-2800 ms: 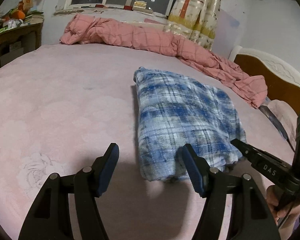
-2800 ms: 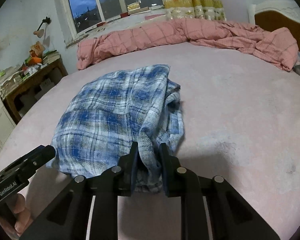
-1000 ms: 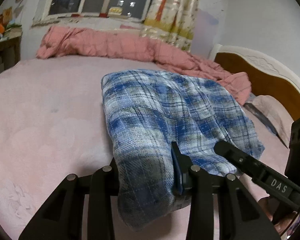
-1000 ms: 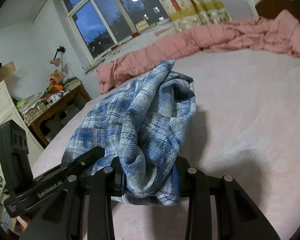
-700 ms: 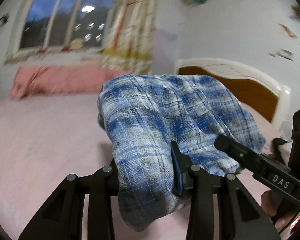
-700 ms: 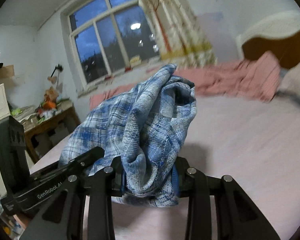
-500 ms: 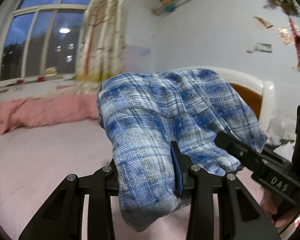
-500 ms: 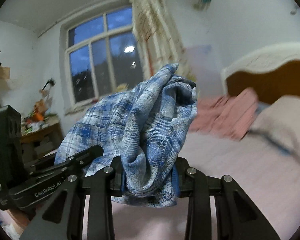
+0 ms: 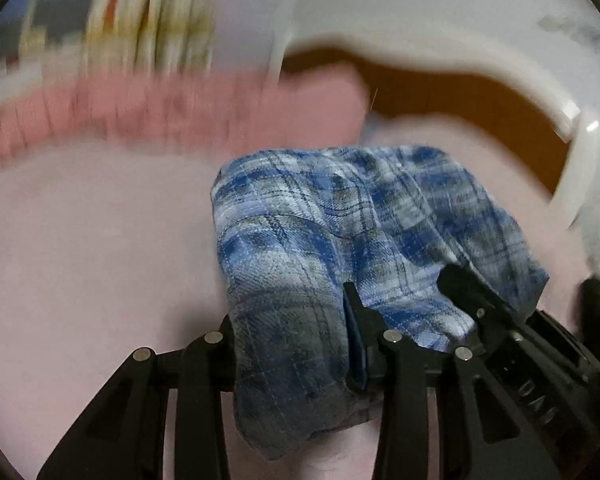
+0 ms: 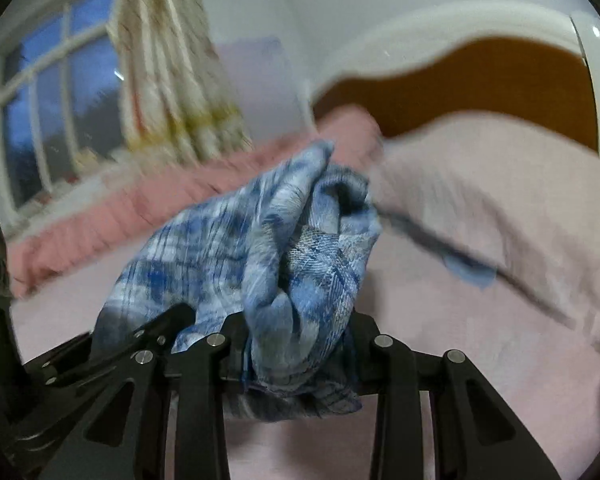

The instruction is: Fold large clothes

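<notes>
One folded plaid shirt (image 9: pixel 356 216), carried clear of the pink bed (image 9: pixel 80 248), between two grippers.

Left gripper (image 9: pixel 292 344): clenched on the shirt's near-left edge, a thick wad of cloth filling the gap between its fingers. Judged reason: pinching all layers together keeps the fold from opening in transit.

Right gripper (image 10: pixel 296 344): likewise clamped on the bunched near-right edge of the shirt (image 10: pixel 260 240); it also shows at the shirt's right side in the left view. Two grips on one edge keep the bundle level and stop it sagging.

Beyond the shirt: one rumpled pink quilt (image 9: pixel 160 108) to its left, one pillow (image 10: pixel 480 184) to its right, one wooden headboard (image 10: pixel 480 80) behind. Background blurred. Shirt likely headed for a spot near the headboard.
</notes>
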Demonstrator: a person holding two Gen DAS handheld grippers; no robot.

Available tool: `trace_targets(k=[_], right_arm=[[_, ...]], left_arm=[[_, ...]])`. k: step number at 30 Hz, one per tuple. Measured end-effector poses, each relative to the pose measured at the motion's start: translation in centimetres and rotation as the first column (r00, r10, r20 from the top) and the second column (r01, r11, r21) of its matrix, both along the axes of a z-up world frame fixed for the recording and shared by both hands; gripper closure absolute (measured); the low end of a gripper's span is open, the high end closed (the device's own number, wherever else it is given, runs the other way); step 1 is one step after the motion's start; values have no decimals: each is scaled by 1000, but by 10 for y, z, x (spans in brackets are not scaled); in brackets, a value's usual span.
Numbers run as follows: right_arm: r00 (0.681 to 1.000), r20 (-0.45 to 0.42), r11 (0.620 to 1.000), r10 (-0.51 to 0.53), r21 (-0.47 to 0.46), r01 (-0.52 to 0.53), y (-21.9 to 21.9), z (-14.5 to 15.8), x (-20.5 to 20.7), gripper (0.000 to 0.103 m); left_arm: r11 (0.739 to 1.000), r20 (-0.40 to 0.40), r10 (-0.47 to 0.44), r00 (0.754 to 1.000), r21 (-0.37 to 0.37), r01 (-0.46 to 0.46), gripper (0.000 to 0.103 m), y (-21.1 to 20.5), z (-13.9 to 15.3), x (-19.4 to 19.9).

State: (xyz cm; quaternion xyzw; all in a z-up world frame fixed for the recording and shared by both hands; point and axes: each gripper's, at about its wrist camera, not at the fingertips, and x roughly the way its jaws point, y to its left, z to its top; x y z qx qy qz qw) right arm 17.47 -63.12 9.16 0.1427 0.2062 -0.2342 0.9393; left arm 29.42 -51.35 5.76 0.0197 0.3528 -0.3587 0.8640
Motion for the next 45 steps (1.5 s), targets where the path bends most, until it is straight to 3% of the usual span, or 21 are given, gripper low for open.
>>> trace_targets(k=[1,2,3,5,10,12,14,17,20,22,25,27,30,35,38,45], right_arm=[[998,-58,1000,-16,2,16,-3,-16,10,66],[971,-236,999,-32,32,41,-8,-42,34,65],[963,-267,997,-37,55,53,-13,-45,39,64],[975,-220,998,-43,37,52,-12,-38,32,63],[978,-203,997,-47,58,59,-14,-47,26,61],[979,-198,997,-56,31,63,-11,-43,21,59],[980,-184,997,-74,-30,69,-2,-32,10,59],[989,-126,985,-79,-161,59,33,-5,-5,52],[996,-72,970,-45,-240,27,63,18,-30,47],[1000,-22,965,-15,-262,9,82,34,-45,33],[998,60,959,3,-284,14,109,51,-68,17],[995,100,957,15,-291,15,129,58,-82,16],[991,130,962,36,-274,1,153,56,-97,11],[990,134,954,34,-299,7,182,25,-102,11],[999,50,951,13,-309,3,187,0,-89,11],[999,38,972,-21,-234,30,169,-8,-87,11]], left_arm=[[998,-66,17,998,62,-13,63,-7,-24,9],[999,-86,24,996,34,-21,62,-3,-29,12],[1000,-77,17,997,5,-16,62,1,-22,10],[1000,-38,16,999,18,-15,61,-4,-18,4],[1000,-46,14,999,-24,-15,54,8,-17,4],[1000,-10,4,1000,-31,-4,54,23,-10,0],[999,78,27,997,-31,-24,51,36,7,-15],[997,268,79,960,-37,-72,43,61,32,-36],[991,323,132,937,-76,-113,32,97,51,-49],[988,356,149,923,-101,-120,25,125,62,-62],[987,464,157,872,-91,-129,13,163,75,-92],[983,511,181,840,-113,-143,8,189,77,-109],[976,521,213,827,-147,-158,0,220,74,-124],[956,521,293,802,-190,-226,0,248,37,-129],[956,477,292,829,-155,-248,0,242,27,-116],[958,472,282,835,-183,-220,0,247,26,-118]])
